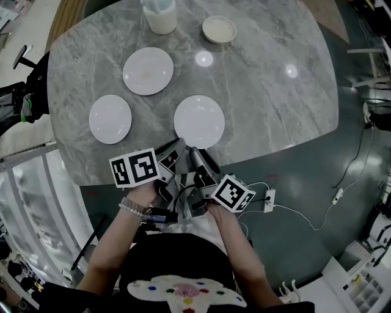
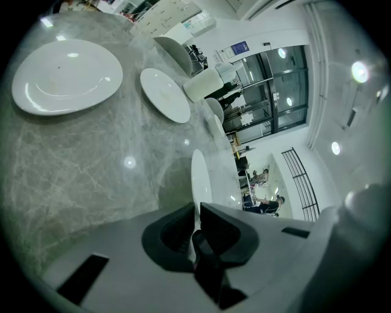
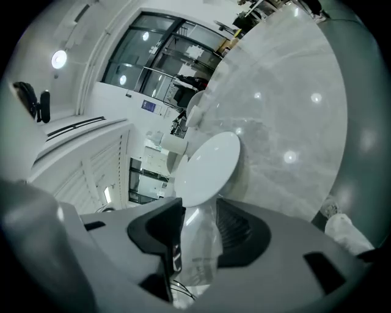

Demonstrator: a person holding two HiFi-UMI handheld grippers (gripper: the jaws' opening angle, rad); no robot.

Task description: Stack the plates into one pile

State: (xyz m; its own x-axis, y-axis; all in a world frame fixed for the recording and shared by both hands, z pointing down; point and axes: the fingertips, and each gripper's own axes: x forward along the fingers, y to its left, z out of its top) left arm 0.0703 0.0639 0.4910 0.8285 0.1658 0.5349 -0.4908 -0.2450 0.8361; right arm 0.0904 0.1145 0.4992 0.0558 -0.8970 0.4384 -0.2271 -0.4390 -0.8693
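Close to the counter [image 1: 275,92] edge, your left hand-held gripper [image 2: 196,215] pinches the nearest plate [image 1: 199,121] by its rim while the right hand-held gripper [image 3: 198,211] gapes around it; a one-sided lift could drop it.

A grey marbled desk [image 1: 275,110] carries a white jug [image 1: 160,15] and a small bowl [image 1: 219,29] near its far edge. A white power strip [image 1: 269,200] lies on the dark floor [image 1: 317,177], with a cable [image 1: 305,217] trailing from it.

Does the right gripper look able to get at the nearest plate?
Likely yes: the nearest plate has its rim between the open jaws of the right gripper; the left gripper, clamped on it, leaves room.
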